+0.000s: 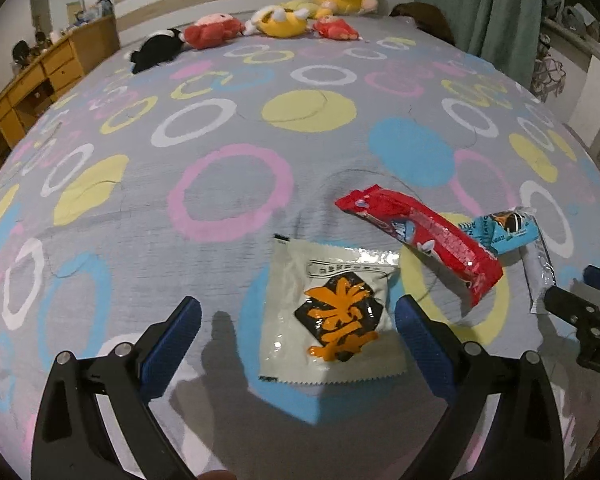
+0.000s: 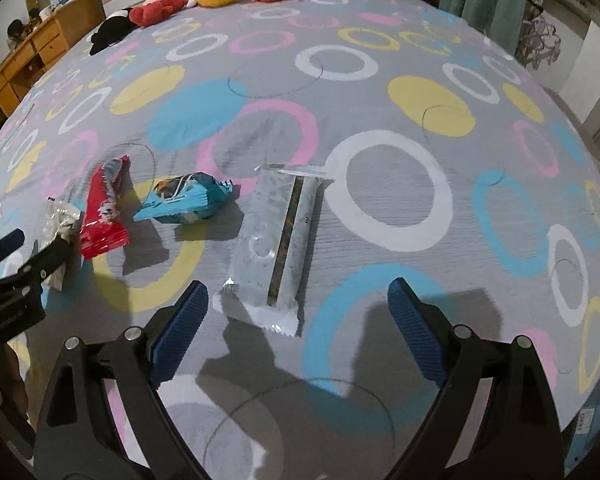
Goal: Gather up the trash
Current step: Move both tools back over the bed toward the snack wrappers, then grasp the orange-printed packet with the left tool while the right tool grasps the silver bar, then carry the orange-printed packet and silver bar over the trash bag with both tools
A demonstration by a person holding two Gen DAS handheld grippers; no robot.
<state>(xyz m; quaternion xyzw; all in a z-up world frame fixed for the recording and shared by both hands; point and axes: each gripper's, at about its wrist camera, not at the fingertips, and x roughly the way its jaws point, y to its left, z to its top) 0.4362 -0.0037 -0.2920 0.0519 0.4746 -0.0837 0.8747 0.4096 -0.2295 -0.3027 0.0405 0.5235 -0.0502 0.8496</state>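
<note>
My left gripper (image 1: 298,322) gapes above the white sachet (image 1: 332,312); right gripper (image 2: 296,314) released over the silver wrapper (image 2: 276,240); reaching step; next, lower and pinch

**Wrappers partly out of sight on patterned bed**

In the left wrist view, the red wrapper (image 1: 424,240) covers part of the blue wrapper (image 1: 500,230). The right gripper (image 1: 592,300) is cut off at the frame's edge. Print on the white sachet (image 1: 336,312) is too small to read.
</note>
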